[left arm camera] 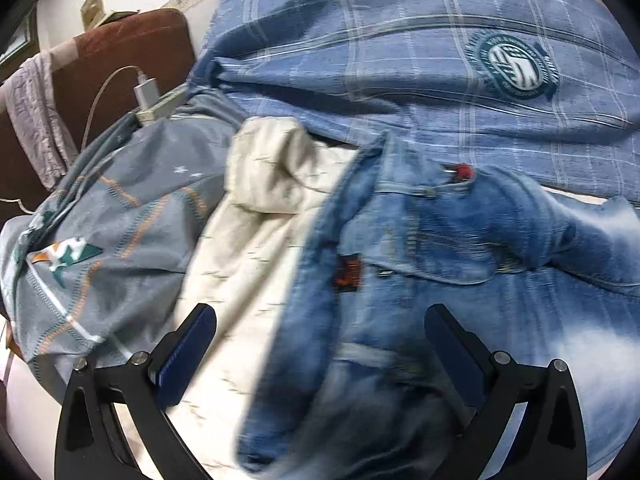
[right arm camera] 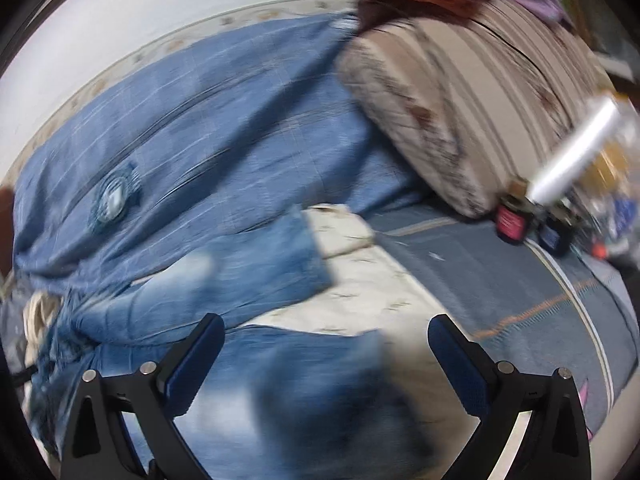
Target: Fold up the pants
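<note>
Blue denim pants (left arm camera: 420, 248) lie on a bed over a cream sheet (left arm camera: 248, 248). In the left wrist view I see the waistband end, with a pocket and a dark label. My left gripper (left arm camera: 320, 320) is open and empty, just above the waist edge. In the right wrist view the pants (right arm camera: 248, 272) show their two legs, one hem near the middle and one below my right gripper (right arm camera: 326, 330). That gripper is open and empty above the nearer leg. The view is blurred.
A blue checked quilt (left arm camera: 400, 52) with a round badge lies behind the pants. A grey patterned cover (left arm camera: 100, 220) is at the left, with a charger and cable (left arm camera: 144, 92) by a brown headboard. A striped pillow (right arm camera: 460, 112) and small bottles (right arm camera: 512, 220) are at the right.
</note>
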Demonstrator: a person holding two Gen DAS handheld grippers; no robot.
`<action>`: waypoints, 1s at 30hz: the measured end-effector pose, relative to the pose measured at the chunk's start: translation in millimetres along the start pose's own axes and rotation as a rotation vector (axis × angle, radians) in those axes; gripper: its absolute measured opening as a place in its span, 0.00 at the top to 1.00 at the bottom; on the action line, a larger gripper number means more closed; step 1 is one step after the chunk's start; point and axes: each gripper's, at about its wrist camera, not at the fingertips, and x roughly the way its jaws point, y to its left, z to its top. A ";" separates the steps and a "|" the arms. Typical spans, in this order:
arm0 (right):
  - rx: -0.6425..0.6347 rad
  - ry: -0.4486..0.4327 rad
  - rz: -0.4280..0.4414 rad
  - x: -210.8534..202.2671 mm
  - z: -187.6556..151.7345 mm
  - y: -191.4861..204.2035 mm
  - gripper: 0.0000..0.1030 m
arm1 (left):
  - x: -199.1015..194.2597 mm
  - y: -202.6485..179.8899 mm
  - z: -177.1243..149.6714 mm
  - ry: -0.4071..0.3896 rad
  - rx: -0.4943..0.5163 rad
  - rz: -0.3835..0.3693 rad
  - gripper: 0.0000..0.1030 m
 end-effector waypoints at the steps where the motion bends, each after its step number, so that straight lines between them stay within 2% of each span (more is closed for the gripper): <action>1: 0.035 0.004 0.002 -2.1 1.3 -13.2 0.00 | -0.5 8.9 -1.4 -0.005 -0.007 0.005 0.00; 5: 0.118 0.040 0.052 -4.2 -0.2 -43.9 0.00 | -5.6 38.2 -8.1 -0.030 -0.042 0.015 0.00; 7: 0.155 0.074 0.104 -3.3 -3.5 -52.1 0.00 | -7.6 47.7 -13.2 -0.028 -0.052 -0.006 0.00; 10: 0.195 0.110 0.138 -2.0 -7.8 -57.3 0.00 | -10.1 53.2 -21.6 -0.011 -0.059 -0.027 0.00; 12: 0.237 0.141 0.197 0.9 -12.7 -59.2 0.00 | -9.9 52.2 -25.7 0.005 -0.055 -0.053 0.00; 14: 0.281 0.185 0.246 6.9 -17.5 -58.6 0.00 | -5.7 49.6 -30.0 0.038 -0.048 -0.084 0.00; 22: 0.279 0.197 0.259 10.8 -21.3 -45.3 0.00 | 23.5 44.3 -43.7 0.204 -0.067 -0.243 0.01; 23: 0.278 0.196 0.259 11.4 -21.1 -44.5 0.00 | 25.9 42.0 -44.7 0.221 -0.066 -0.266 0.04; 26: 0.275 0.200 0.261 13.9 -20.8 -41.2 0.00 | 30.6 35.7 -48.0 0.259 -0.069 -0.347 0.27; 28: 0.267 0.203 0.260 15.3 -21.1 -38.1 0.00 | 31.1 32.1 -48.5 0.256 -0.054 -0.347 0.29; 30: 0.255 0.202 0.255 15.6 -21.4 -35.4 0.00 | 31.7 29.9 -47.6 0.252 -0.045 -0.363 0.41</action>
